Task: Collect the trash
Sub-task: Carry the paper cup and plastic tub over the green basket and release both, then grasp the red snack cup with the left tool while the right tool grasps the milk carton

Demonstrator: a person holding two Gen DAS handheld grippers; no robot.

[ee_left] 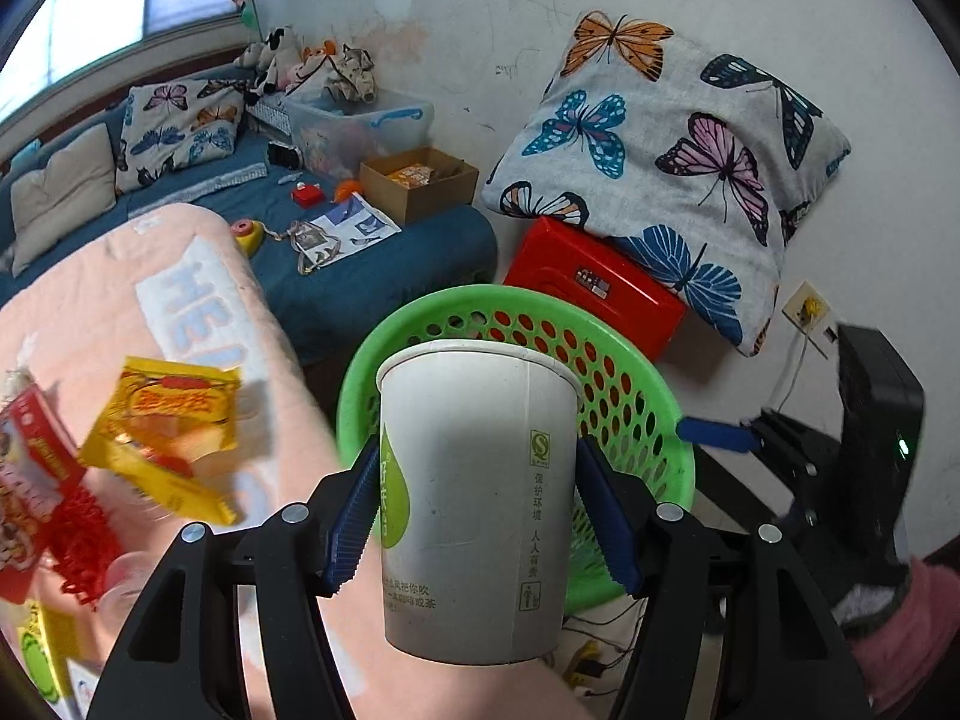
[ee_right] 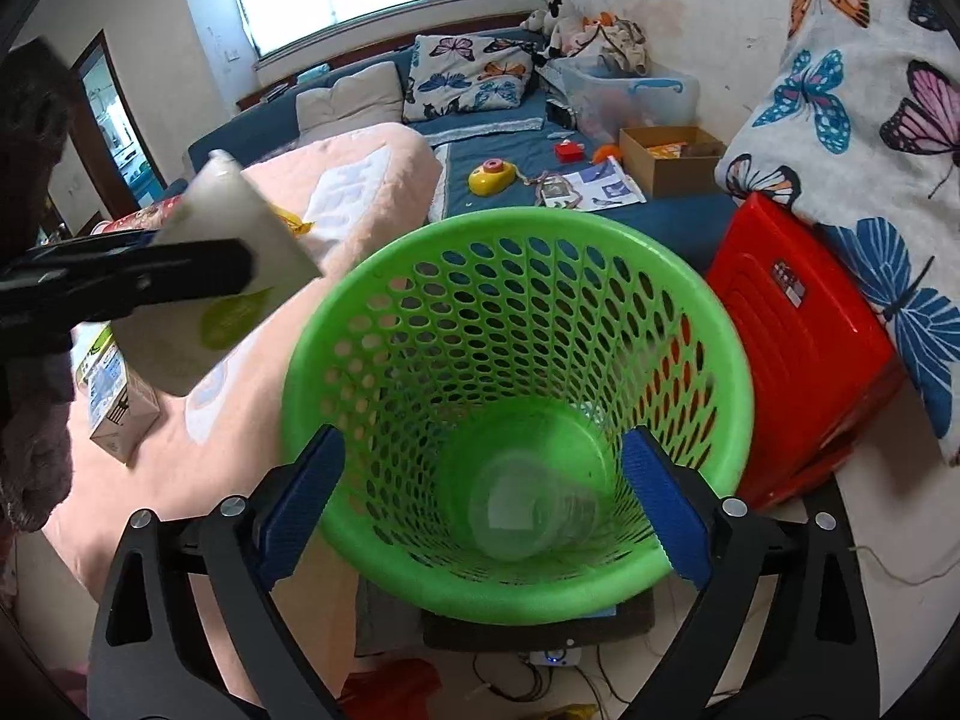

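Left gripper [ee_left: 480, 504] has its blue pads [ee_left: 354, 510] pressed against both sides of a white paper cup [ee_left: 480, 498], clamped firm, cup upright in the left wrist view and carried in the air just short of the green basket [ee_left: 654, 420]. From the right wrist view the same cup [ee_right: 222, 276] shows up tilted, out to the left of the basket rim [ee_right: 336, 312], not yet over the opening, so I'd say the drop is the next thing to come. Right gripper [ee_right: 480, 504] holds nothing, jaws wide apart, hanging right above the basket mouth and looking down into it. And down at the bottom there's a clear plastic cup [ee_right: 534, 510] lying on its side, so one piece looks to be binned already. Plenty left, though: on the pink blanket [ee_left: 180, 324] sits a yellow snack wrapper [ee_left: 168, 426], a red packet [ee_left: 30, 480] beside it at the edge of the frame, and the right wrist view picks out a small carton [ee_right: 117, 408] lying on the blanket near the cup. By my reckoning the job is in its early-to-middle stretch, one item in, one in hand, several waiting. Behind the basket stands a red stool [ee_right: 804, 360] with a butterfly cushion [ee_left: 690, 168] leaning on it against the wall.
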